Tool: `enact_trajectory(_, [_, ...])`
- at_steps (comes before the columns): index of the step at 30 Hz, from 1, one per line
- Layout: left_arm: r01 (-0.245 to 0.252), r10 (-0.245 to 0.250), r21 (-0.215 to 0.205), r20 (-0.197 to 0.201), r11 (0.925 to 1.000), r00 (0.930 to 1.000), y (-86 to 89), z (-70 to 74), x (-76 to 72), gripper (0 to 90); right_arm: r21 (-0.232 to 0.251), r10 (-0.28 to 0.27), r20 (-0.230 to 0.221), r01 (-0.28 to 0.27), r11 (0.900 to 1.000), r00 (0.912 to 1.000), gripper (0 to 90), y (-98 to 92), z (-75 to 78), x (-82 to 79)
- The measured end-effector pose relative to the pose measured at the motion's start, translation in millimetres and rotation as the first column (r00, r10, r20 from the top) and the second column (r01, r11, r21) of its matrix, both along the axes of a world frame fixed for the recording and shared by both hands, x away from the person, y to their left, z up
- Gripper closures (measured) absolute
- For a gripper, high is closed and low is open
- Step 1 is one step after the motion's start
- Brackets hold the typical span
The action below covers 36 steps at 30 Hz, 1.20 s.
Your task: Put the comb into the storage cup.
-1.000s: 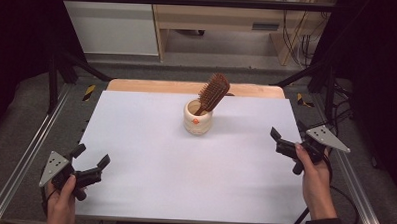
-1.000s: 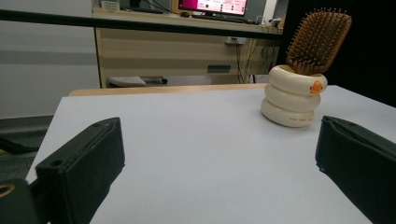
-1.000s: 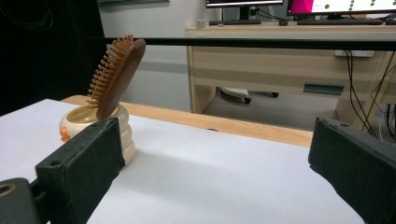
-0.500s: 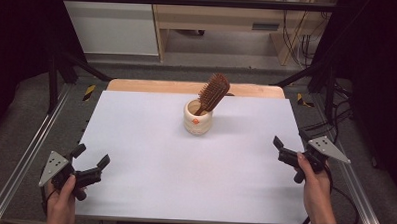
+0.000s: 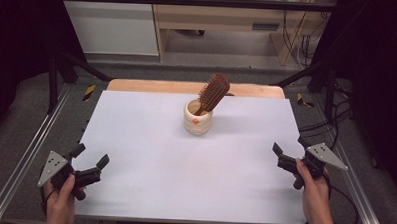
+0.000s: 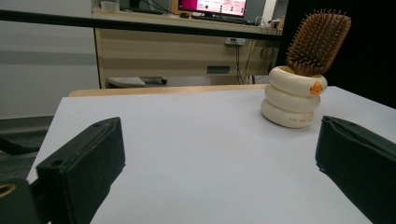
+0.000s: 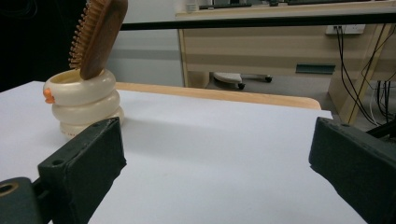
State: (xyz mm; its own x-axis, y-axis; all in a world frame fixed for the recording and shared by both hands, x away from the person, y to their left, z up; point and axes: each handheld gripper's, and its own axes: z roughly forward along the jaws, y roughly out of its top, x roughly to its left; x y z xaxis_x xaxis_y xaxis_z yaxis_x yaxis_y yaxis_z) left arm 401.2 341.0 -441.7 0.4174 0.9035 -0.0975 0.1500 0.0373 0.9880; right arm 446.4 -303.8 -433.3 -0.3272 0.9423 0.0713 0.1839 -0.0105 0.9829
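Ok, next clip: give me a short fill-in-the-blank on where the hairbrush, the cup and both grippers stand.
1. The wooden hairbrush stands handle-down inside the cream ____.
2. The brush's bristle head leans toward the person's ____ side.
3. The left gripper has its jaws ____ over the white table.
4. The right gripper holds ____.

Missing words: cup; right; open; nothing

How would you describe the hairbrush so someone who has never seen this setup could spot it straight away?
Start at the white table and look toward its far middle, where a cream holder shaped like three stacked rings stands alone. The wooden hairbrush stands in it handle down, leaning to the right. It is the only brown, bristled thing on the table, well apart from both grippers at the near corners.
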Motion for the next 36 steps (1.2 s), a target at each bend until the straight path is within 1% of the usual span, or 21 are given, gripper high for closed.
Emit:
enact_trajectory(8, [0.0,0.0,0.0,0.003,1.0,1.0,0.3,0.1,-0.2,1.5,-0.002,0.009,-0.014,-0.009,1.0,0.9999,3.1,1.5,-9.5,-3.7])
enact_trajectory(16, [-0.002,0.002,-0.002,0.005,1.0,1.0,0.4,0.3,-0.2,1.5,-0.016,0.022,-0.024,-0.022,1.0,0.9995,2.9,3.9,-17.2,-6.6])
enact_trajectory(23, [0.0,0.0,0.0,0.008,1.0,1.0,-0.6,0.6,-0.5,1.5,-0.026,0.042,-0.036,-0.043,0.999,0.9985,2.9,7.4,-24.9,-9.2])
enact_trajectory(27, [0.002,-0.002,0.001,0.008,1.0,1.0,-1.7,0.5,-0.3,1.5,-0.029,0.051,-0.039,-0.052,0.998,0.9979,2.9,9.9,-26.8,-10.2])
enact_trajectory(36, [0.009,-0.009,-0.017,0.006,0.9998,0.9999,-2.9,0.0,0.0,1.5,-0.064,0.09,-0.047,-0.093,0.994,0.9948,2.9,18.8,-31.3,-9.7])
